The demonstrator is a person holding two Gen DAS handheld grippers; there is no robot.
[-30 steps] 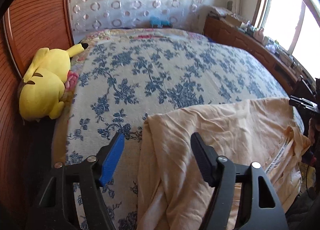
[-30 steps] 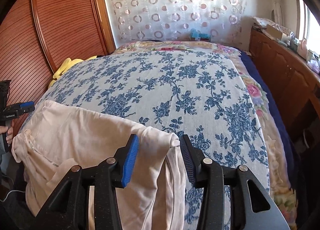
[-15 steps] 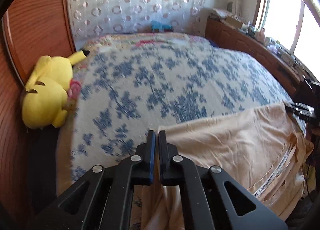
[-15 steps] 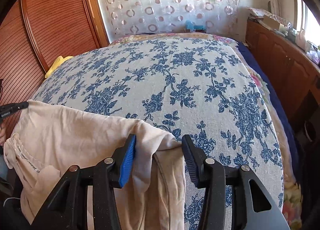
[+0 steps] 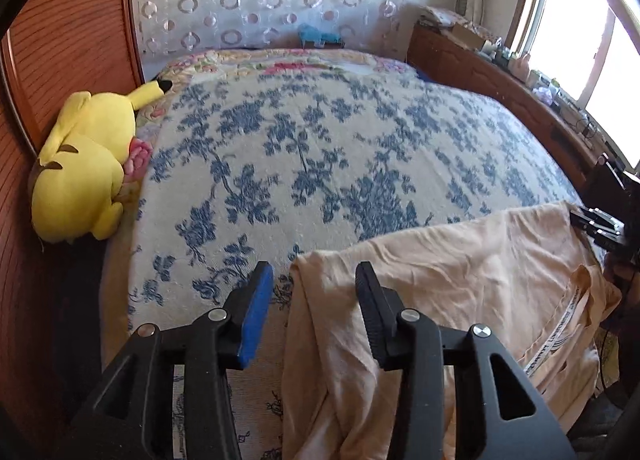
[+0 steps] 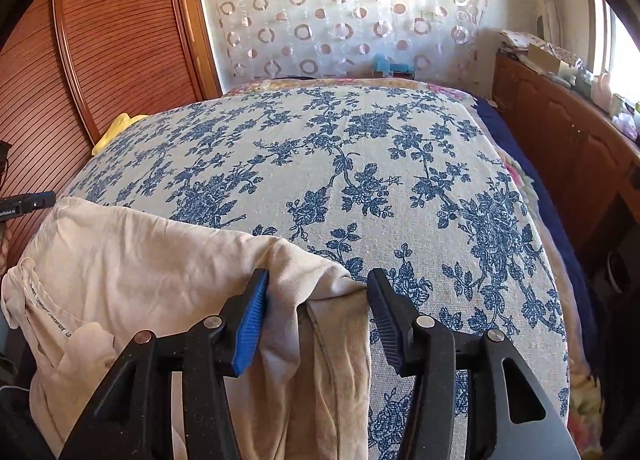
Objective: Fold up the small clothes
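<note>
A peach-beige small garment (image 5: 460,280) lies across the near edge of the bed and hangs over it, its printed neckband at the side. My left gripper (image 5: 313,268) straddles the garment's left corner; its jaws are opening, and the cloth lies between them beside the black finger without being pinched. My right gripper (image 6: 318,274) stands over the garment's (image 6: 140,252) right corner; its jaws are also opening, with a bunched fold between them. Each gripper shows at the other view's edge: the right gripper (image 5: 596,224) and the left gripper (image 6: 28,202).
The bed wears a blue-flowered cover (image 5: 320,148). A yellow plush toy (image 5: 80,164) lies at its left side against a ribbed wooden wardrobe (image 6: 120,40). A wooden cabinet (image 6: 560,132) with clutter runs along the window side. A small blue toy (image 5: 316,34) sits at the head.
The left gripper was open, snapped shut half a second ago, and now stands open again around the garment's corner. The right jaws have widened a little over the fold.
</note>
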